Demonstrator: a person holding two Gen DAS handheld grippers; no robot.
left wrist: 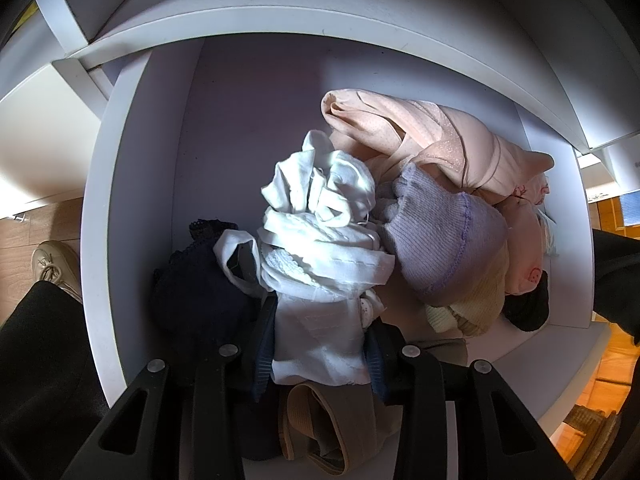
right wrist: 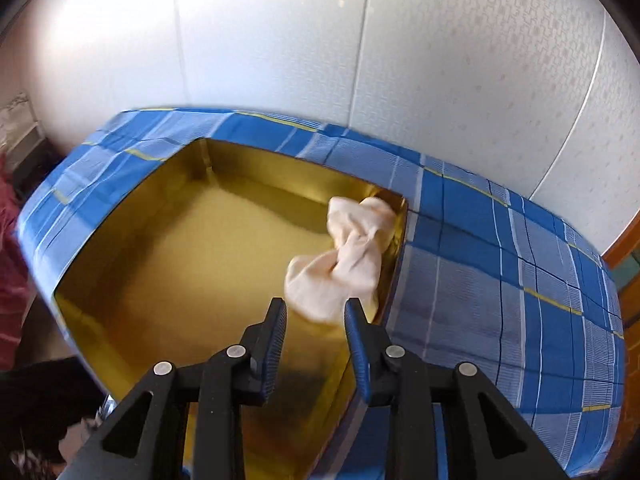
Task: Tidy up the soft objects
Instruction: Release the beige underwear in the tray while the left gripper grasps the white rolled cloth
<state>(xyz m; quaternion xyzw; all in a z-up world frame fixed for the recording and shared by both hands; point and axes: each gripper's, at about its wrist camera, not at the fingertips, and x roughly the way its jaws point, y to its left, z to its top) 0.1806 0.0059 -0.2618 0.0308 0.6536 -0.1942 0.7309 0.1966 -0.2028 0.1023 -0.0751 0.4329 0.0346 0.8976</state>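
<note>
White drawer (left wrist: 104, 184); left gripper (left wrist: 318, 354) steeply down, clamping white cloth (left wrist: 320, 336)

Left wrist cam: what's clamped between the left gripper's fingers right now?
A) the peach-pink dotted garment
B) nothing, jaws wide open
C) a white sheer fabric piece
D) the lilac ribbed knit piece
C: the left gripper has its blue-padded fingers pressed on either side of the white sheer fabric piece, which runs up into the clothes pile in the white drawer.
</note>
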